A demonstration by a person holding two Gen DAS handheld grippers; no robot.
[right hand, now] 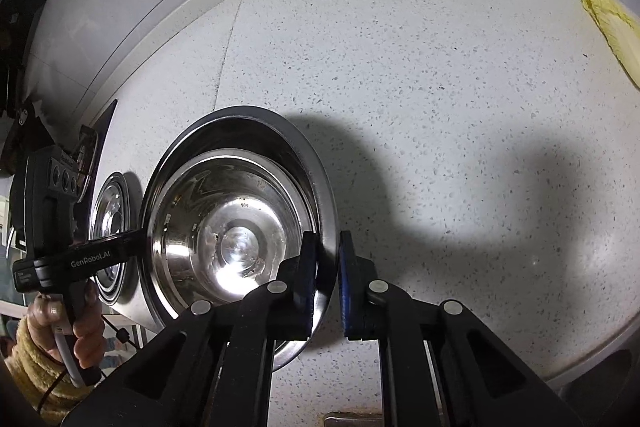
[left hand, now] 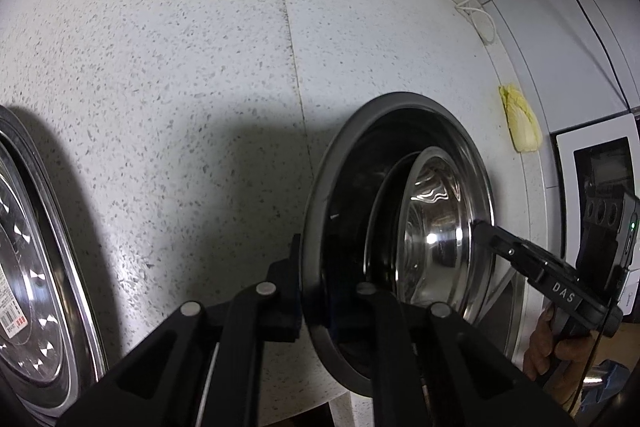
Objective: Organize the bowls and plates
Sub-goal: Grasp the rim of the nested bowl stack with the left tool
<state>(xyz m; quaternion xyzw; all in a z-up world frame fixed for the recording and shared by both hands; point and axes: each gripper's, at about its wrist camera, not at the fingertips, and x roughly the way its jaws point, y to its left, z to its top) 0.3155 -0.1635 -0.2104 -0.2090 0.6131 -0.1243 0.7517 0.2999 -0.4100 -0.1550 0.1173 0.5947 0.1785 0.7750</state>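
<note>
Left to right: a flat stainless steel plate with a barcode sticker [left hand: 28, 267] lies at the far left of the speckled white stone countertop [left hand: 180, 67], apart from the rest. My left gripper [left hand: 316, 291] is clamped on the left rim of the wide grey-rimmed steel basin [left hand: 380, 107]; a smaller shiny steel bowl [left hand: 436, 227] sits nested inside it. My right gripper [right hand: 326, 279] is pinched shut on the opposite rim. For the lift: raise both hands together, keep the rim level, or the inner bowl probably slides. Thin rim, slick metal, so I judge slip likely if either side tilts. A yellow cabbage leaf [left hand: 520, 123] lies well to the right.
</note>
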